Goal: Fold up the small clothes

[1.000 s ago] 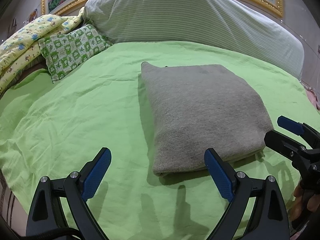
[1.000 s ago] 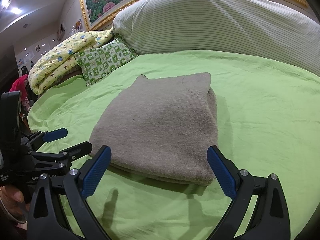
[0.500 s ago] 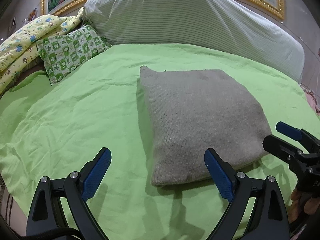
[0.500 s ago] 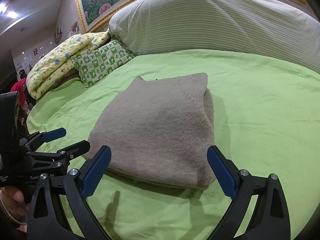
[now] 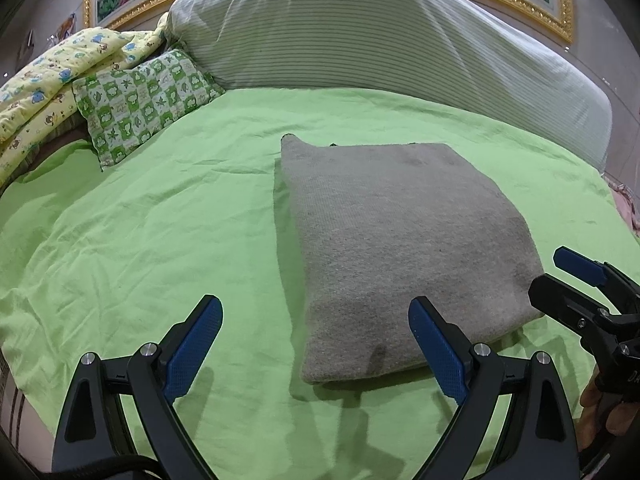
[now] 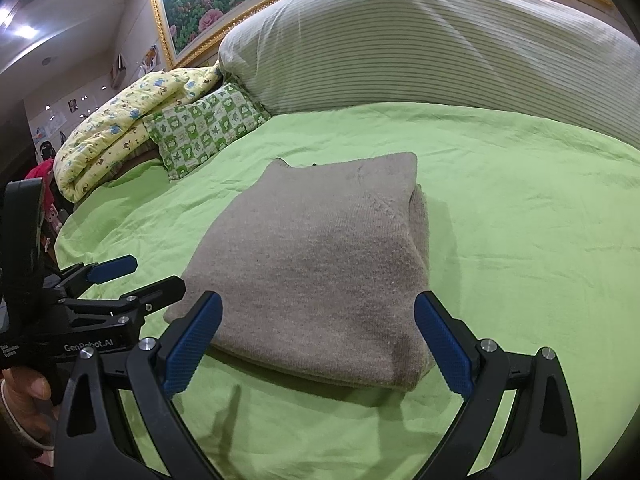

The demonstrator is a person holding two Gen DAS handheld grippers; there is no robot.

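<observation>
Readable text: white "GenRobot.AI" on the black body of the left gripper (image 6: pixel 120 280), seen at the left edge of the right wrist view; smaller white print beside it too small to read. No label visible on the folded grey knit garment (image 5: pixel 400 240).

The garment lies flat on the wrinkled lime-green bed sheet (image 5: pixel 140 232), folded into a thick rectangle with layered edges showing on its right side in the right wrist view (image 6: pixel 320 260). Its near edge sits just ahead of both grippers.

Left gripper (image 5: pixel 316 344): 2 blue-padded fingers spread wide, nothing between them, right pad just beside the garment's near-left corner. Right gripper (image 6: pixel 318 340): jaws spread wide, empty, straddling the garment's near edge, contact cannot be told.

Open sheet left of the garment and to its right. Far edge: large striped grey-white pillow (image 5: pixel 380 40). Far left: green-and-white checked small pillow (image 5: pixel 148 100), touching a yellow cartoon-print quilt (image 5: pixel 40 80). Gold-framed floral painting (image 6: pixel 200 8) behind the pillow.
</observation>
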